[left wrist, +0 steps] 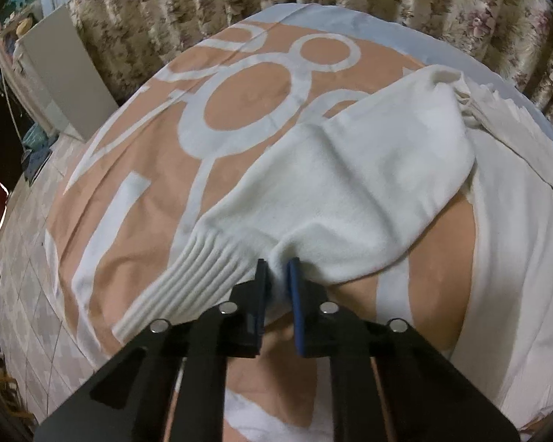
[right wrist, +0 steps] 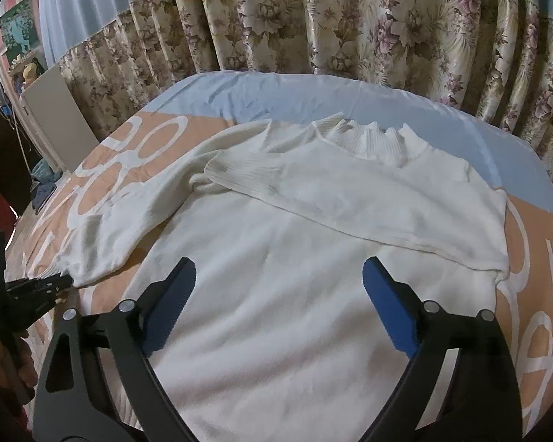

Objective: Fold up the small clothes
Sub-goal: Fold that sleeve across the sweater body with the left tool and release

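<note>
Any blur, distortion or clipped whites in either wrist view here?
Left wrist view: strong fisheye bulge, slight softness on the white knit sweater pinched by the left claw. Right wrist view: sharper; sweater body looks washed out with little texture, floral curtain bends along the rim; right claw open.

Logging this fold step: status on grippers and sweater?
Left gripper shut on sleeve near the cuff. Right gripper open above the sweater body. Other sleeve folded across chest. Nothing in the way on the bed.
</note>
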### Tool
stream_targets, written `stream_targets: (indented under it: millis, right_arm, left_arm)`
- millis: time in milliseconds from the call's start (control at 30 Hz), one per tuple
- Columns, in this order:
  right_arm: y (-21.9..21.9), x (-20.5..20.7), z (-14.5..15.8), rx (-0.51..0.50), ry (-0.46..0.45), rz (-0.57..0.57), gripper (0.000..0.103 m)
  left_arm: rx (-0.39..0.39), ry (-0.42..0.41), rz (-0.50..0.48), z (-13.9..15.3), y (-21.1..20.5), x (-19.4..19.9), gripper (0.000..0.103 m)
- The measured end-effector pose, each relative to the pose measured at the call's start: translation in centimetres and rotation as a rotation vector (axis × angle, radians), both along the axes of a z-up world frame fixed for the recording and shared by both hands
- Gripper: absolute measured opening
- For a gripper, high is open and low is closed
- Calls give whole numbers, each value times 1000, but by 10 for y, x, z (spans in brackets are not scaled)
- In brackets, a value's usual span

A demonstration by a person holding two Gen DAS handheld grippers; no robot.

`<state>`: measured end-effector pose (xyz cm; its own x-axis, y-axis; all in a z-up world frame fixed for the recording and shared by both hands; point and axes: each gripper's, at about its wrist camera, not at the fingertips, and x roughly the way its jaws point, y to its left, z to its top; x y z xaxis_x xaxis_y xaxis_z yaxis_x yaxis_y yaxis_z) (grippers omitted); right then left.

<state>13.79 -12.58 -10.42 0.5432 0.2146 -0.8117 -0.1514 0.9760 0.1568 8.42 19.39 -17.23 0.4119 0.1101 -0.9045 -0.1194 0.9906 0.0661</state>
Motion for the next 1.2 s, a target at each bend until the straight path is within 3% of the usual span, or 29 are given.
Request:
stream_targets:
  millis: [300, 533, 933, 1200]
  right_arm:
    - [-14, -1, 5, 9, -20, -29, 92]
    - [-33, 4, 1, 14, -25, -62, 92]
    - [-89, 23, -8, 26, -37, -156, 92]
    - [-151, 28, -26, 30, -19, -309, 92]
  left_arm:
    - [-66, -92, -26, 33, -9, 32, 7]
    - [-120, -151, -99, 55, -48, 72, 7]
    - [-133, -168, -324, 71, -159, 132, 7]
    - [-124, -92, -515, 44, -258, 156, 7]
